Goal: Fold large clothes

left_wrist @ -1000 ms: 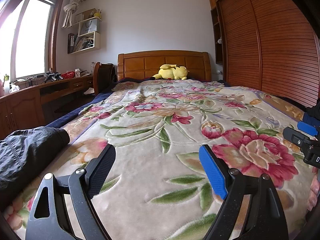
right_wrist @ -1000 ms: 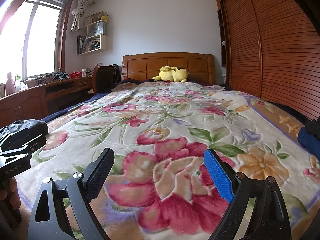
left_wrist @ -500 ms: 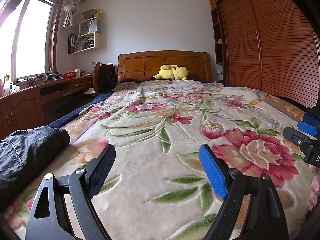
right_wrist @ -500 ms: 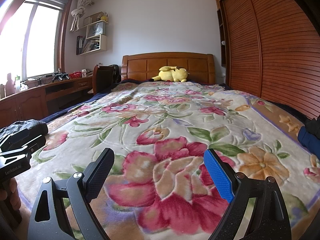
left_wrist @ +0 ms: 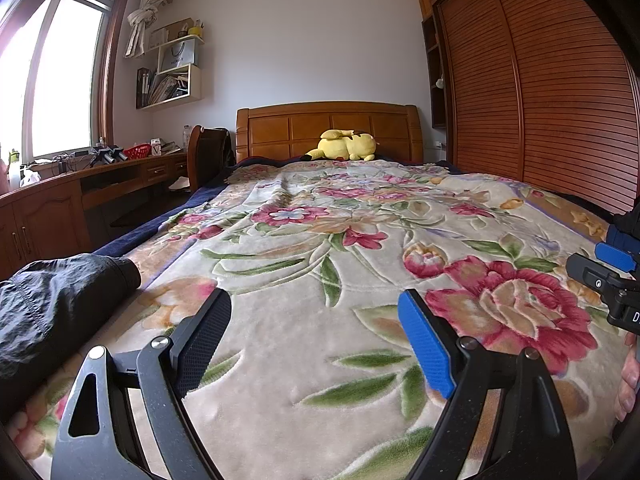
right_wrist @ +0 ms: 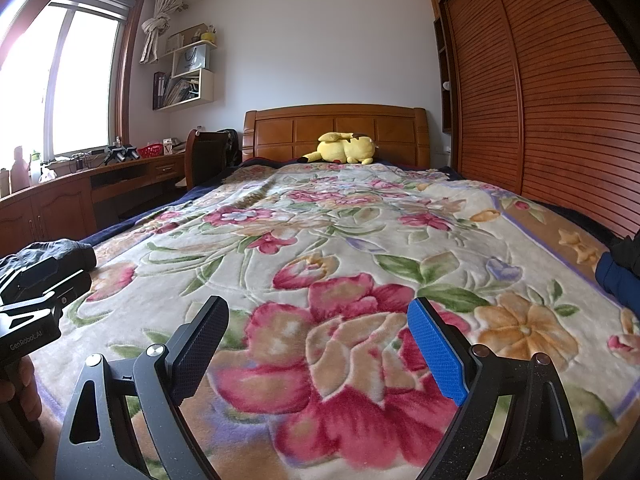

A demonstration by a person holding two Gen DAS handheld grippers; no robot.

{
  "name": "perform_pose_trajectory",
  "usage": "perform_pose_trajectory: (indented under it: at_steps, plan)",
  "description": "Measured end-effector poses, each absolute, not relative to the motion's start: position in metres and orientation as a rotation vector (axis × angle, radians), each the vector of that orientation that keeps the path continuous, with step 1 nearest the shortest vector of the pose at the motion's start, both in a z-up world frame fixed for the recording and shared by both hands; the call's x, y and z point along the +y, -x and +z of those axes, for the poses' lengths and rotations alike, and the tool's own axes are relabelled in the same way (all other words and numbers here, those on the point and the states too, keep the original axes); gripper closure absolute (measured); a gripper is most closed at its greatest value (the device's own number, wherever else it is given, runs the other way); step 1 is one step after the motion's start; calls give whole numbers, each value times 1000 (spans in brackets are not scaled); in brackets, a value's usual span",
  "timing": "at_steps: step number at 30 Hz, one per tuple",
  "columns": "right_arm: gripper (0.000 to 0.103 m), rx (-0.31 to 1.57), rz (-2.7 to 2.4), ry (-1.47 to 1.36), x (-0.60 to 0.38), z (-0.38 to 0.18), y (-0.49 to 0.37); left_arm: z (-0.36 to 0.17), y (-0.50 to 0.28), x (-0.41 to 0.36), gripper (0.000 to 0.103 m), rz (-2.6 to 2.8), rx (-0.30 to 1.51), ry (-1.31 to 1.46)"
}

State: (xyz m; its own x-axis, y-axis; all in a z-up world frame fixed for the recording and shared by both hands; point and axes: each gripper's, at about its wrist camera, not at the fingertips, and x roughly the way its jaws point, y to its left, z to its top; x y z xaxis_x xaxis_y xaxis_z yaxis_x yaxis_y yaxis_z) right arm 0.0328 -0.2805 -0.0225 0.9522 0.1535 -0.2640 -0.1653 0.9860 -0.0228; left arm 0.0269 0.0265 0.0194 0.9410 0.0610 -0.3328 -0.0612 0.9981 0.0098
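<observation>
A dark grey garment (left_wrist: 52, 312) lies crumpled at the near left edge of the bed, left of my left gripper (left_wrist: 316, 320), which is open and empty over the floral blanket (left_wrist: 320, 240). The same garment (right_wrist: 60, 250) shows at the left in the right wrist view, behind the left gripper's body. My right gripper (right_wrist: 318, 328) is open with nothing between its fingers, above a big red flower. A dark blue garment (right_wrist: 616, 280) lies at the bed's right edge; only a small part shows.
A yellow plush toy (left_wrist: 344, 146) rests by the wooden headboard (left_wrist: 328, 128). A wooden desk (left_wrist: 60, 200) and chair (left_wrist: 208, 156) run along the left under the window. A slatted wardrobe (left_wrist: 540, 100) fills the right wall. Fingers of a hand (left_wrist: 628, 376) show at the right edge.
</observation>
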Motion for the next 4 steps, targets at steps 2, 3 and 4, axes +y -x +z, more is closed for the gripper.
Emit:
perform_pose_trajectory:
  at_steps: [2, 3, 4]
  plan:
    - [11, 265, 162, 45, -280, -22, -33, 19, -27, 26, 17, 62, 339, 1]
    - [11, 265, 162, 45, -280, -22, -33, 19, -27, 26, 17, 62, 340, 1]
    - [11, 265, 162, 45, -280, -22, -33, 19, -27, 26, 17, 62, 340, 0]
